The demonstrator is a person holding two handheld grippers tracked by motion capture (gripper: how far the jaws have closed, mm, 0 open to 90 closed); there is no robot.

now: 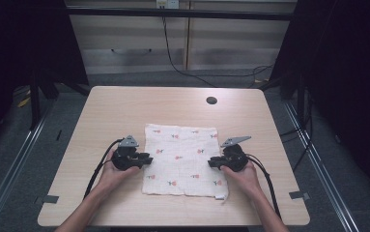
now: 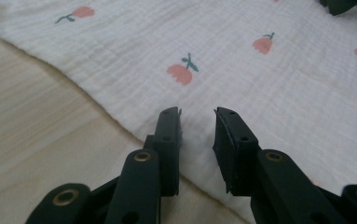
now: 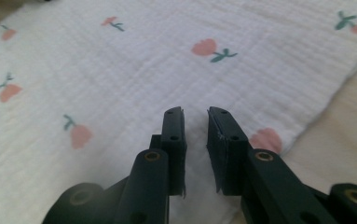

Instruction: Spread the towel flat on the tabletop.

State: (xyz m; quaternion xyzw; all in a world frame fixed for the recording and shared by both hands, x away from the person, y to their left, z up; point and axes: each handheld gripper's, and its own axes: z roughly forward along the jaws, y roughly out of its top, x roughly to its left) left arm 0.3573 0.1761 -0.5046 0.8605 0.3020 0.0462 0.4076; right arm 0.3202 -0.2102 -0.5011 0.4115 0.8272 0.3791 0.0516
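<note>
White flower cloth (image 1: 181, 160) lies flat in the mid of the table (image 1: 124, 106). L gripper (image 1: 146, 160) & R gripper (image 1: 211, 163) at its side edges, jaws a bit apart, not pinching it

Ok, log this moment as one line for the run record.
cloth: flat on table | left gripper: open over left edge | right gripper: open over right edge

Materials and finish: cloth, table, grippers

The cloth (image 1: 181, 159) is a white woven fabric, matt, with a fine crinkled, ribbed texture and printed pink flowers. The table (image 1: 124, 106) top looks like pale wood-grain laminate, smooth with a low sheen. The left gripper (image 2: 197, 122) and right gripper (image 3: 195, 120) have matt black plastic-looking jaws with brass-coloured metal fasteners; each carries a grey plate, dull in finish.
</note>
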